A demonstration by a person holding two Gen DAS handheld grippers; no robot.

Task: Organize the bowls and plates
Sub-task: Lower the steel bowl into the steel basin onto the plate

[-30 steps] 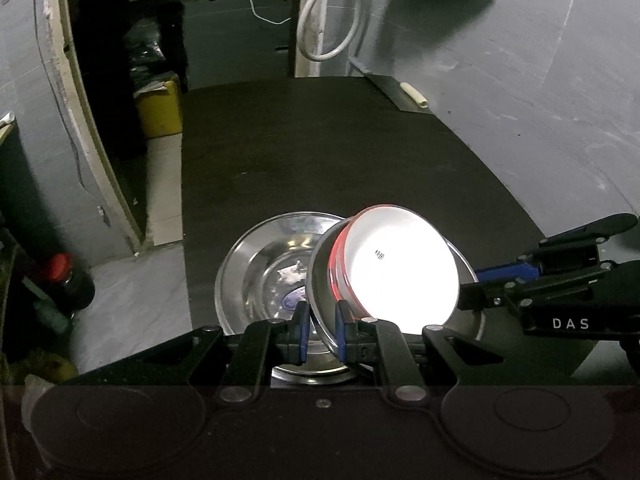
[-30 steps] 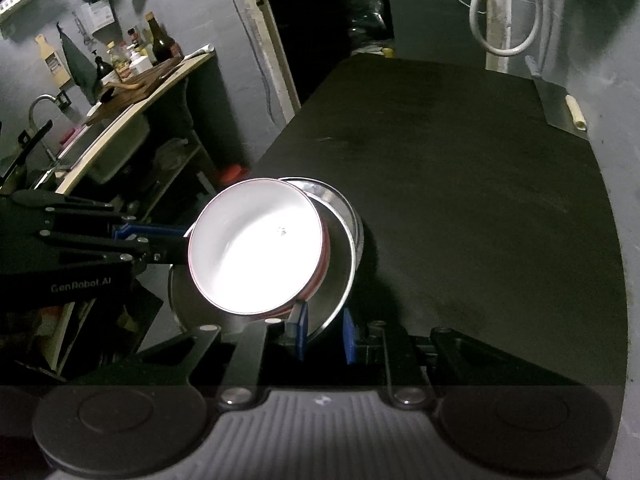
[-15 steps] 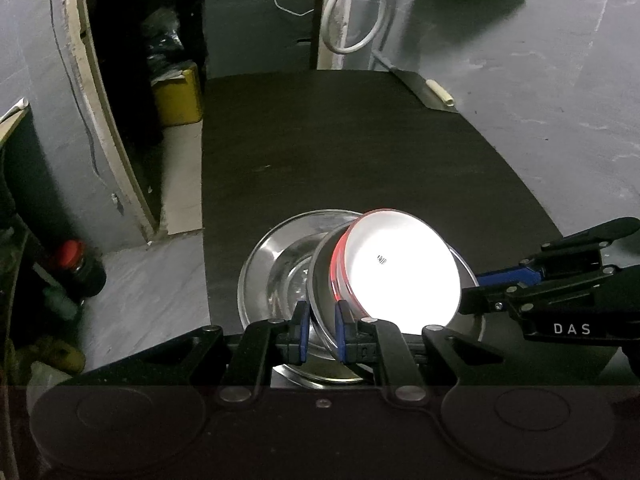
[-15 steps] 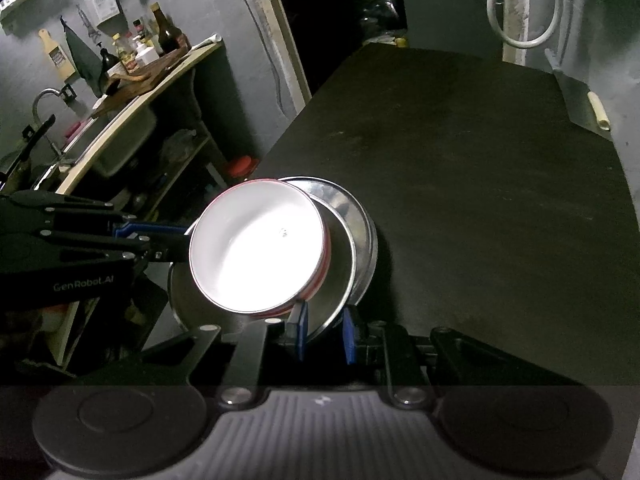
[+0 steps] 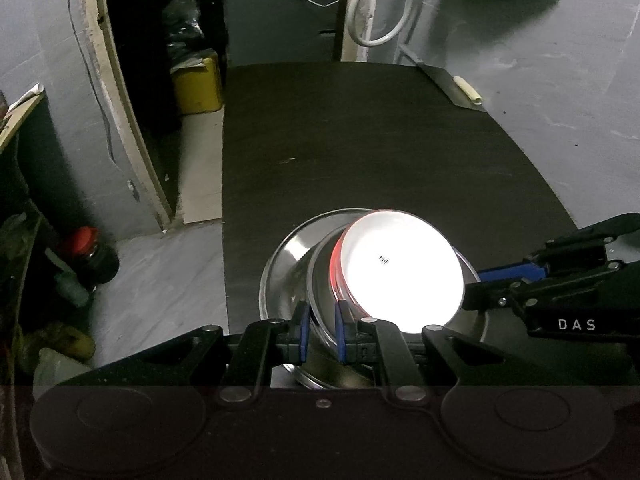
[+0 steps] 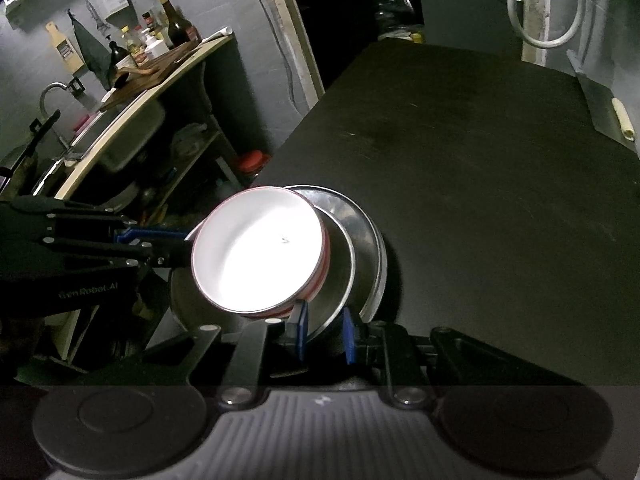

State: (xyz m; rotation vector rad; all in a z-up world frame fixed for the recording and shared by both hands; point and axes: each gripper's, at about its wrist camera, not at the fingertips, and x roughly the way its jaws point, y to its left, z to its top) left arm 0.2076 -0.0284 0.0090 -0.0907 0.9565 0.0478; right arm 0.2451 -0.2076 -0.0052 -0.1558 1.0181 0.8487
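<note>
Altogether three dishes show: one white bowl with a red outside, sitting in one steel plate, with a second steel plate beneath, over the near left corner of the dark desk. Two tongs are clenched on the upper plate's rim from opposite sides: left tongs, right tongs.
</note>
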